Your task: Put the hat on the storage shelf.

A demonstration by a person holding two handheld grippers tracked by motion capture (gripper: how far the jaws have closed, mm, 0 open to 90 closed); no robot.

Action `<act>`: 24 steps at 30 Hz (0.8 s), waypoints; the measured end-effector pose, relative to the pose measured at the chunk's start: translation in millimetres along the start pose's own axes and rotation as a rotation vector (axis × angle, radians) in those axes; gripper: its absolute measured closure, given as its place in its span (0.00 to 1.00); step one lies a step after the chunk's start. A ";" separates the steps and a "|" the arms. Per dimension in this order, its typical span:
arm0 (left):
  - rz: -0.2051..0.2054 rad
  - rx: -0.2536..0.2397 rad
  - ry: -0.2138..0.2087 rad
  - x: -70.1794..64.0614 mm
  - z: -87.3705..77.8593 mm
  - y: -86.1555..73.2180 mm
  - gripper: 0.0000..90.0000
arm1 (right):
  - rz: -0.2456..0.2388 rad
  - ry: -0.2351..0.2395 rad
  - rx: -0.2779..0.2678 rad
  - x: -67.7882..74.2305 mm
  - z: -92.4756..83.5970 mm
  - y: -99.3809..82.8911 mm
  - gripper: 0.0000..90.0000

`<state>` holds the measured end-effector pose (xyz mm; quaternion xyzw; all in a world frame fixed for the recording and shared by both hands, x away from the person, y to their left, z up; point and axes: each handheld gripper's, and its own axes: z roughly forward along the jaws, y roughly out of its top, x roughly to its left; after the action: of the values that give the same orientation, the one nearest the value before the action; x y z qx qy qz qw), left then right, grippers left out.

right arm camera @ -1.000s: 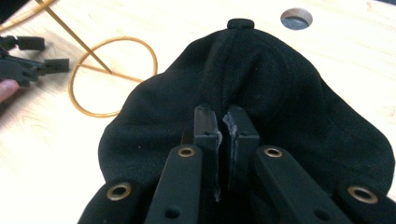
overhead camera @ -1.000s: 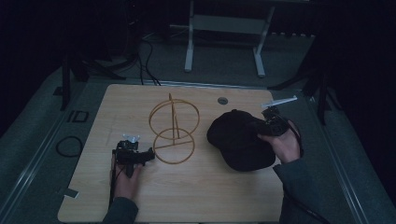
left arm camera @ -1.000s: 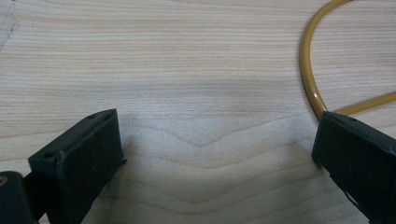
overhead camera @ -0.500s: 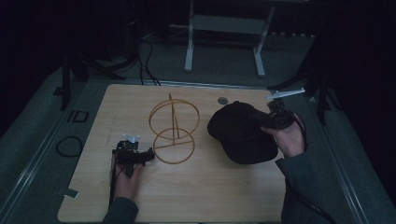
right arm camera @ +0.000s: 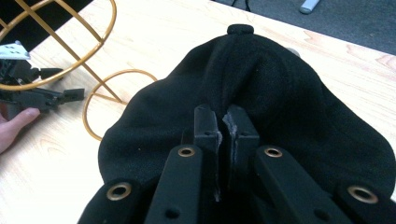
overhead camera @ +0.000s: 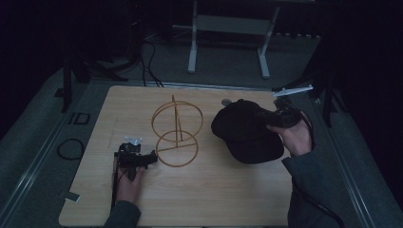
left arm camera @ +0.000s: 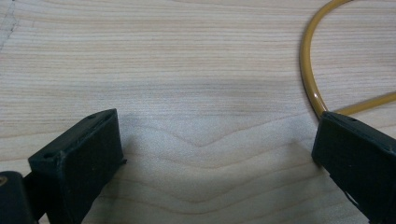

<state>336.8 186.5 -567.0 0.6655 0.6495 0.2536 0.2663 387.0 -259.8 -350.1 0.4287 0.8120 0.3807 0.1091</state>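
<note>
So the right tongs (right arm camera: pixel 223 122) are pinched nearly all the way together on a fold of the black cap (overhead camera: pixel 244 130), back near the rim of its crown. In the right gripper view the two jaws stand almost touching, with just a sliver of fabric bunched between them. The cap sits on the right half of the tabletop (overhead camera: pixel 209 199), with the button on top pointing toward the far edge. Can't tell if it's fully resting on the wood or partly lifted on the held side.

The left tongs (left arm camera: pixel 210 154) are wide open with nothing in them, low over bare wood at the near left. One jaw is right by the base ring of the gold wire stand (overhead camera: pixel 177 130), looks like touching or just shy of it, hard to call.

The stand is in the middle of the tabletop: a flat ring on the wood, a post, and an upright ring. There's a gap of open wood between it and the cap, not huge. A small round grey thing (overhead camera: pixel 226 101) lies by the far edge, just behind the cap.

Open room: the whole near strip in front of the cap and stand is free, same for the far left corner. The cap's right side comes close to the right edge.
</note>
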 end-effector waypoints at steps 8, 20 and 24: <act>0.000 0.000 0.000 0.0 0.0 0.0 0.01 | -0.006 0.019 -0.044 1.8 -7.7 8.2 0.95; 0.002 0.001 0.000 0.1 -0.1 0.0 0.01 | -0.023 0.042 -0.088 8.9 -17.4 21.2 0.95; 0.001 0.001 0.000 0.1 -0.1 0.0 0.01 | -0.030 0.048 -0.104 10.4 -21.3 25.5 0.95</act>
<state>336.7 186.6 -567.0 0.6661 0.6492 0.2535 0.2658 385.5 -254.1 -315.8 0.4010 0.7999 0.4307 0.1176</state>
